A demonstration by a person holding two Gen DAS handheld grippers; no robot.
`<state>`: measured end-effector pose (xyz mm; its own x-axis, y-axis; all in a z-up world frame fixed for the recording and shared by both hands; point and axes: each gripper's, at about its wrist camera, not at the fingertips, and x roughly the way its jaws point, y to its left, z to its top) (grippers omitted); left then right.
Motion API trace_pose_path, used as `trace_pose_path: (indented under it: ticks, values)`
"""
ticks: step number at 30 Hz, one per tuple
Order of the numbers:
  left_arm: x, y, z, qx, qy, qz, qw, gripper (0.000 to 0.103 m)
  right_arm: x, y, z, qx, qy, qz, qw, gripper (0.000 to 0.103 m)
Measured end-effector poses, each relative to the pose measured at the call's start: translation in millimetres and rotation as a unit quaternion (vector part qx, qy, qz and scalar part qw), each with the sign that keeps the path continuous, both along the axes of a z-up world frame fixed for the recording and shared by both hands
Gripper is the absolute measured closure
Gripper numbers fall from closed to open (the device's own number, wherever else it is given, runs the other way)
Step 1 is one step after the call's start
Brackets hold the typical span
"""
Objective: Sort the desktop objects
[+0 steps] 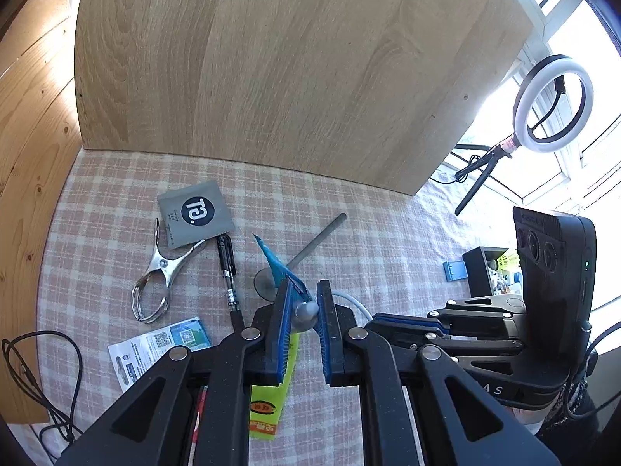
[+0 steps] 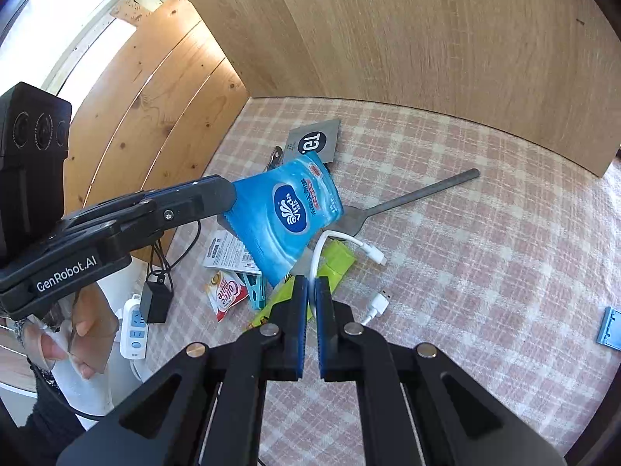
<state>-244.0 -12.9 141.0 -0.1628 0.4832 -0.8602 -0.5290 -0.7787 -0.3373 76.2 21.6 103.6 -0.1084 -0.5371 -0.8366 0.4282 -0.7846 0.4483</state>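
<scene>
- My left gripper (image 2: 233, 194) holds the blue tissue pack (image 2: 287, 209) by 1 edge, lifted above the checked tablecloth (image 2: 485, 252); its pads are clamped on the pack.
- Only my right wrist view shows the pack's printed face and logo. In my left wrist view the same pack (image 1: 281, 268) is an edge-on blue sliver pinched against 1 pad of the left gripper (image 1: 304, 291).
- My right gripper (image 2: 310, 287) is pressed together on the white USB cable (image 2: 330, 248), which loops up from the jaws just below the tissue pack, its 2 plugs lying free to the right.
- In my left wrist view my right gripper (image 1: 403, 328) comes in from the right side, and only a short curve of the cable (image 1: 357, 305) shows there.
- The grey metal spatula (image 2: 411, 196) lies on the cloth right of the tissue pack, partly hidden behind it.
- The grey sachet (image 1: 196, 213), metal clip (image 1: 155, 272) and black pen (image 1: 229, 272) show fully only in my left wrist view, left of the tissue pack.
- The lime-green packet (image 2: 330, 268) lies under the cable, beneath the pack.
- The coffee creamer sachet (image 2: 227, 295) and teal clip (image 2: 256, 291) show only in my right wrist view, below the pack.
</scene>
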Motion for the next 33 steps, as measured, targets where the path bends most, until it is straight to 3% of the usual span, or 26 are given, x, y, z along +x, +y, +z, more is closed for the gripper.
trace_pose_path:
  ticks: [5, 7, 10, 13, 19, 21, 23, 25, 28, 33]
  values:
    - [4.1, 1.8, -4.1, -0.019, 0.005, -0.002, 0.9998, 0.085, 1.7, 10.8, 0.8, -0.003, -0.001, -0.009, 1.000, 0.098]
    - [3.0, 2.8, -10.3, -0.030, 0.000, 0.000, 0.9996, 0.068, 1.9, 14.8, 1.7, -0.004, -0.002, -0.012, 1.000, 0.098]
    - [2.3, 7.6, -25.1, -0.051, -0.007, -0.002, 0.9987, 0.054, 2.5, 20.3, 2.5, -0.001, 0.001, -0.016, 1.000, 0.098]
    - [2.3, 14.4, -47.4, -0.066, -0.032, -0.006, 0.9973, 0.053, 2.9, 27.1, 2.2, -0.001, -0.001, -0.021, 1.000, 0.099]
    - [7.1, 40.8, -84.3, -0.117, -0.040, -0.033, 0.9918, 0.054, 2.3, 44.7, -0.6, -0.006, -0.010, -0.039, 0.999, 0.099]
    - [8.9, 48.5, -89.6, -0.122, -0.034, -0.040, 0.9912, 0.059, 2.3, 51.6, -0.2, -0.008, -0.010, -0.046, 0.999, 0.099]
    - [12.6, 54.7, -90.6, -0.127, -0.019, -0.043, 0.9908, 0.082, 2.4, 58.3, 0.6, -0.010, -0.009, -0.052, 0.999, 0.099]
    - [16.5, 58.9, -86.5, -0.121, -0.009, -0.045, 0.9916, 0.092, 2.3, 64.9, 1.7, -0.011, -0.008, -0.060, 0.998, 0.099]
    - [20.1, 60.5, -78.7, -0.116, -0.001, -0.047, 0.9921, 0.099, 2.5, 73.7, 2.6, -0.015, -0.007, -0.068, 0.998, 0.099]
    - [21.3, 58.0, -66.5, -0.105, 0.005, -0.045, 0.9935, 0.101, 2.2, 85.0, -0.3, -0.023, -0.012, -0.081, 0.996, 0.100]
